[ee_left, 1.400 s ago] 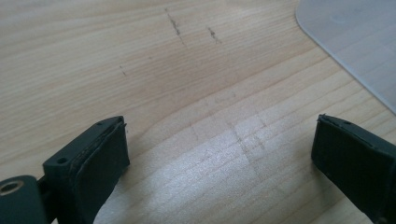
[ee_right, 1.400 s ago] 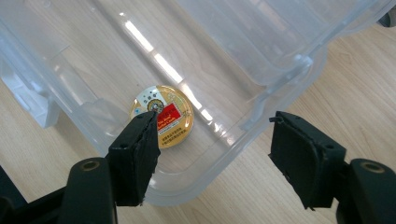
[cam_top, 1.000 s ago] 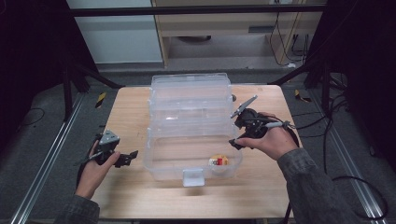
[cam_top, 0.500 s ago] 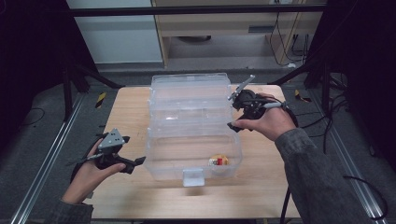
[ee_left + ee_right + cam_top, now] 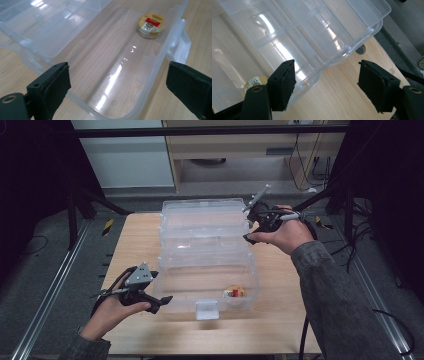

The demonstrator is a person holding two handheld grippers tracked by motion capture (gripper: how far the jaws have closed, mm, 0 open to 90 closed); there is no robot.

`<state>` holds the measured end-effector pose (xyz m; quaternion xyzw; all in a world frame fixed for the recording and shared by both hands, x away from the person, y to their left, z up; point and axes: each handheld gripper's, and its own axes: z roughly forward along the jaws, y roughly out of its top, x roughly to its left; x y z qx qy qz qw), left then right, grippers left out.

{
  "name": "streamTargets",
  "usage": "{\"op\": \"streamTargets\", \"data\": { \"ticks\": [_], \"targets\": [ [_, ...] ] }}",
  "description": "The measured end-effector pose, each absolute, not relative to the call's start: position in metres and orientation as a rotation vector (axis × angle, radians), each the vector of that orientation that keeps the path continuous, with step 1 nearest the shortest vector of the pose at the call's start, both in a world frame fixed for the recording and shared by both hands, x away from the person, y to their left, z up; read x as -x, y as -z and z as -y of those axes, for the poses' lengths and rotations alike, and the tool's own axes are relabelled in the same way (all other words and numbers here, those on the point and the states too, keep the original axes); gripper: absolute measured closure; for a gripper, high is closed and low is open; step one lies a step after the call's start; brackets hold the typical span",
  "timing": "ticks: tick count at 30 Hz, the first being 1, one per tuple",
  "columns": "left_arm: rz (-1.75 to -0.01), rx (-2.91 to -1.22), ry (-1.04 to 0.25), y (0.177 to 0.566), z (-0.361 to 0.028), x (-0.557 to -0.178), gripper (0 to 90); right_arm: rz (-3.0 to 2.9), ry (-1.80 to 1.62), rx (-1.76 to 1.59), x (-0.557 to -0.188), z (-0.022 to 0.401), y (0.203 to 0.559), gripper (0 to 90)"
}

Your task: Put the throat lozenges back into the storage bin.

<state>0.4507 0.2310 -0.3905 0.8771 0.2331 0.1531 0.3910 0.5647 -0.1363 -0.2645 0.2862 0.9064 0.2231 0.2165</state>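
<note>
Clear plastic box [image 5: 210, 252] — yellow-and-red tin [image 5: 151, 25] (silver rim).

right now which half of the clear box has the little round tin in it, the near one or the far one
The near half, the one with the front latch. The round tin lies in its right corner; the far half, the divided lid, holds nothing.

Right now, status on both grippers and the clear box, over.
Left gripper open at the box's near corner. Right gripper, jaws just been closing, empty beside the lid. Clear box open, round tin inside. Nothing blocking.
</note>
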Motion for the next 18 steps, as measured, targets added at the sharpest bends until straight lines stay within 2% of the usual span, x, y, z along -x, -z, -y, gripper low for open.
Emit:
{"op": "streamTargets", "data": {
  "ticks": [12,18],
  "targets": [
    [-0.525,-2.285,-0.341,0.401,-0.213,-0.446,6.1,-2.5,-0.634,-0.729,-0.578,0.131,0.261,42.0],
    [-0.506,-2.295,-0.319,0.402,-0.205,-0.446,10.5,-2.502,-0.634,-0.657,-0.58,0.121,0.258,46.9]
  ]
}}
